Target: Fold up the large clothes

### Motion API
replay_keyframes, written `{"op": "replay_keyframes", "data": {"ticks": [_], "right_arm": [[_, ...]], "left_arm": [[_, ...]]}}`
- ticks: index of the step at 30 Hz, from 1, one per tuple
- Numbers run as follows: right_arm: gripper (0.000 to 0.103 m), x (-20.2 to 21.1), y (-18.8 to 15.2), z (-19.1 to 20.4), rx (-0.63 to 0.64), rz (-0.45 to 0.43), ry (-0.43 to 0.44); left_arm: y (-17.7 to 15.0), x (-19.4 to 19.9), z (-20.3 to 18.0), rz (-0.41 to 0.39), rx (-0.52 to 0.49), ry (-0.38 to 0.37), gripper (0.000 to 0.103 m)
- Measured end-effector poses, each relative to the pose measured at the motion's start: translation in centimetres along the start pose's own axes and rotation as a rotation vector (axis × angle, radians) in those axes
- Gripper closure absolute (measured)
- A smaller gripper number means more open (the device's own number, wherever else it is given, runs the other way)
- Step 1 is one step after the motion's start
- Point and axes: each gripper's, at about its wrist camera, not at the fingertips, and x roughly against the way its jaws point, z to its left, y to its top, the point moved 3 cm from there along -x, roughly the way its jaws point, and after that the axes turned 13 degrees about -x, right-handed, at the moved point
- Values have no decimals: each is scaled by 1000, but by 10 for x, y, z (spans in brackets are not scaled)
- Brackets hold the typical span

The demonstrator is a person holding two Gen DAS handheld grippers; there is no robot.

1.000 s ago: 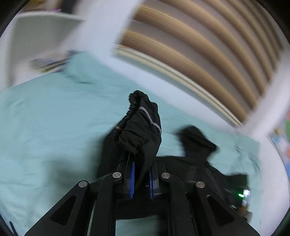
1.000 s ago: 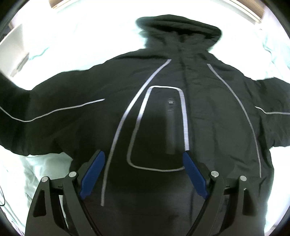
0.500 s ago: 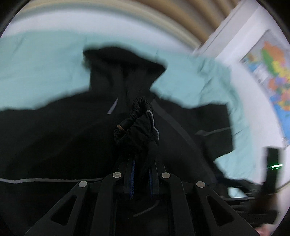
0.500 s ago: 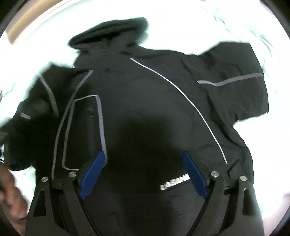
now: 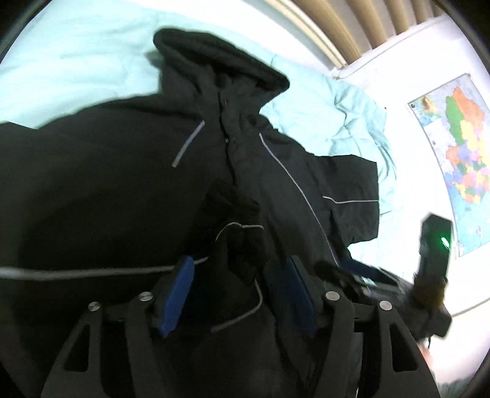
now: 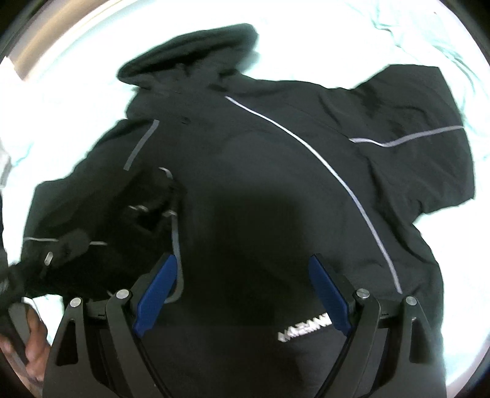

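Note:
A large black hooded jacket [image 5: 122, 171] with thin grey piping lies face up on a pale green bed sheet [image 5: 76, 61]; it also shows in the right wrist view [image 6: 260, 183]. Its left sleeve is folded in over the chest, and the cuff [image 5: 239, 226] rests in a bunch between my left fingers. My left gripper [image 5: 239, 275] is open, blue pads apart on either side of the cuff. My right gripper [image 6: 242, 284] is open and empty above the jacket's lower front, near a white logo [image 6: 303, 330]. The right sleeve [image 6: 413, 147] lies spread out.
A slatted headboard [image 5: 352, 27] stands behind the bed. A coloured wall map [image 5: 459, 153] hangs at the right. The right gripper's body with a green light [image 5: 435, 245] shows at the right of the left wrist view. Rumpled sheet [image 6: 428, 36] lies beyond the hood.
My left gripper carried the sleeve cuff in over the jacket's chest and then opened, letting it go. My right gripper stayed open and shifted right over the jacket.

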Motion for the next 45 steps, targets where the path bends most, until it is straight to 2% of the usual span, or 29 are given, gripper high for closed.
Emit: {"op": "replay_keyframes", "data": {"ticks": [4,7,11,12,14,15,18,22,26,29,31,33,36,39,41,44,45], "right_arm": [[14,-11,3,21,20,24,88],[14,-32,7,37,9,77,157],[14,-63,15,62,36,121,169],[19,-70,16,66,34,139,175],[39,-81,15,74,29,183,216],[55,-82,14,79,32,194,233],[64,-64,12,91,85,139,224],[67,-12,25,90,130,-12,227],[67,38,58,64,129,-173,164],[68,61,89,33,121,-286,43],[67,62,102,5,97,-316,-32],[68,52,113,-22,65,-306,-87],[68,9,122,-55,22,-230,-164],[68,-50,117,-82,3,-104,-183],[66,-87,111,-97,-22,-30,-197],[62,-104,112,-104,-2,-33,-208],[58,-104,113,-104,6,-34,-212]], "left_arm": [[-15,39,7,-44,24,29,37],[-27,61,21,-56,64,94,37],[-36,89,33,-103,89,156,37],[-37,91,36,-105,93,170,37],[-38,98,44,-104,111,211,37],[-38,100,48,-108,123,227,37],[-36,110,57,-138,146,260,37],[-24,115,59,-183,133,269,37],[-4,104,52,-209,93,255,37],[10,79,45,-183,52,231,37],[17,51,43,-141,30,230,37],[19,24,43,-89,11,254,37],[16,-24,53,9,0,325,38],[10,-53,66,85,-15,407,38],[8,-61,69,95,-34,447,38],[10,-63,70,107,-45,460,38],[10,-63,70,110,-46,459,38]]}}
